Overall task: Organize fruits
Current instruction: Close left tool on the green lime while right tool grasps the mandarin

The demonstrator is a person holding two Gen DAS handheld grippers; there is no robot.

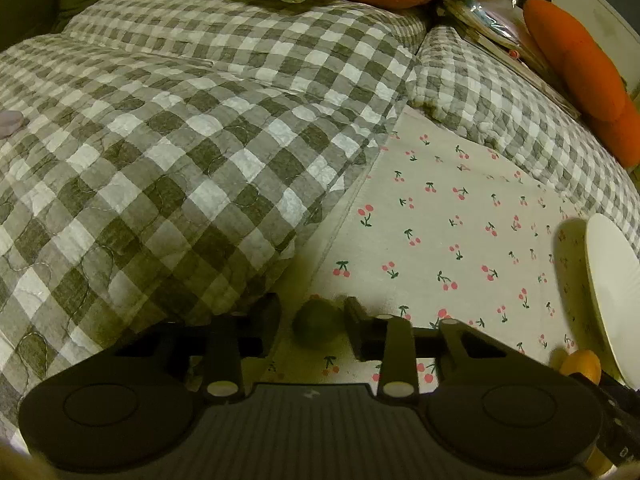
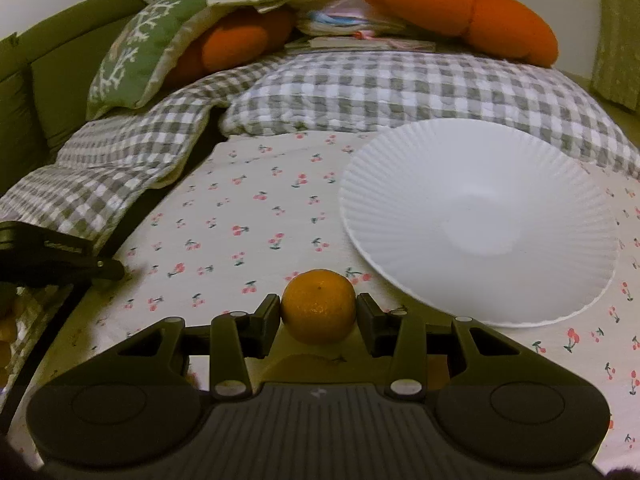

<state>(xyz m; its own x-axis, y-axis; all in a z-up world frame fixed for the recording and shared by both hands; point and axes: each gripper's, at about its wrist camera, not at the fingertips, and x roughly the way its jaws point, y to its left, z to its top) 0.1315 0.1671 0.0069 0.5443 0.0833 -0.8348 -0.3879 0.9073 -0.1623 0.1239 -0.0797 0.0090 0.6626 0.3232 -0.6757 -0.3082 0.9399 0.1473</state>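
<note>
- Your right gripper (image 2: 318,314) has its two fingers pressed against the sides of an orange mandarin (image 2: 318,305), so it is grasping the fruit, which sits low over the cherry-print cloth (image 2: 248,216).
- Just beside that mandarin, up and to the right, lies the white fluted plate (image 2: 400,184); nothing is in it, and its near rim is close to the fruit without touching it.
- Your left gripper (image 1: 312,320) has a small green fruit (image 1: 316,326) between its fingers. The fruit is dim and blurred, and a thin gap seems to show on either side, so I cannot tell whether the fingers are clamped on it or only around it.
- From the left wrist camera, the same white plate shows edge-on at the right side of the cloth, with the orange mandarin below its rim.
- The cherry-print cloth is bordered on its far and left edges by a grey-and-white checked quilt (image 1: 180,128), bunched up in folds.
- Beyond the quilt lie orange plush cushions (image 2: 460,4) and a green patterned pillow (image 2: 140,52), well apart from the plate.
</note>
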